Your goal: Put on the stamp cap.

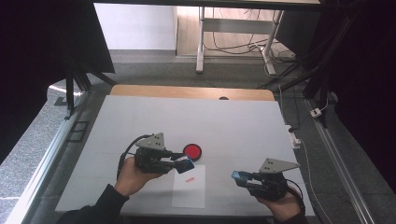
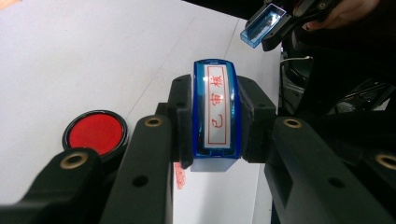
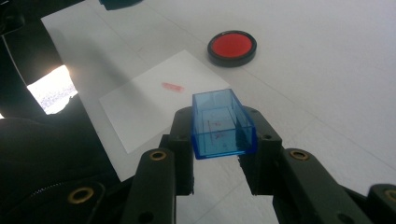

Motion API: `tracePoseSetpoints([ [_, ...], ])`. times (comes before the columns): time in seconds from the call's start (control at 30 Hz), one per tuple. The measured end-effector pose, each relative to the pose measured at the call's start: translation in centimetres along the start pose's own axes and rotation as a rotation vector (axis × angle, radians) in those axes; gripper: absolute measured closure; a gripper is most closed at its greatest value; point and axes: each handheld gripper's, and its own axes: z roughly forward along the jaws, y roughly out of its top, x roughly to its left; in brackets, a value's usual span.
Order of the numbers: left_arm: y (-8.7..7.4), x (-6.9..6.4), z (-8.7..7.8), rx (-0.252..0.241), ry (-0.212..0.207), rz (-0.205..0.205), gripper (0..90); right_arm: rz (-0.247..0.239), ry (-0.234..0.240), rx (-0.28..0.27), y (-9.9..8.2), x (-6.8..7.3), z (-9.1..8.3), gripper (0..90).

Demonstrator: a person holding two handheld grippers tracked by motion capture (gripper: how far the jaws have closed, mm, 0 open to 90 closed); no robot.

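Left gripper (image 2: 215,116) clamped on the blue stamp (image 2: 215,109) just above the near edge of the paper (image 1: 189,189), right gripper (image 3: 219,135) clamped on the clear blue cap (image 3: 222,123) right of that paper, red ink pad (image 1: 192,151) just beyond it.

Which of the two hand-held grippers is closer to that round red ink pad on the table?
The left. The left gripper, holding the blue stamp, hangs right beside the red ink pad. The right gripper, holding the clear blue cap, is farther off, beyond the sheet of paper.
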Motion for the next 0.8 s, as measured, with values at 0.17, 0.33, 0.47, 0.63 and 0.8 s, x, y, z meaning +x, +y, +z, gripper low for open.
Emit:
tracePoseSetpoints([
  [0.17,-0.1,0.1,0.0,0.0,-0.001,0.006,69.9,-0.01,0.015,-0.011,0.4,0.1,0.3,68.1],
  [0.33,0.0,0.0,0.0,-0.001,-0.006,0.019,69.9,-0.022,0.042,-0.011,0.9,0.3,1.0,68.1],
  [0.47,0.1,-0.1,-0.1,-0.013,-0.007,0.033,70.0,-0.041,0.069,0.0,1.3,0.5,1.7,68.2],
  [0.63,0.2,-0.1,-0.3,-0.025,-0.012,0.04,70.0,-0.054,0.087,-0.012,1.9,0.7,2.2,68.1],
  [0.8,0.3,-0.3,-0.4,-0.031,-0.025,0.06,69.9,-0.076,0.132,-0.005,2.5,1.1,3.1,68.1],
])
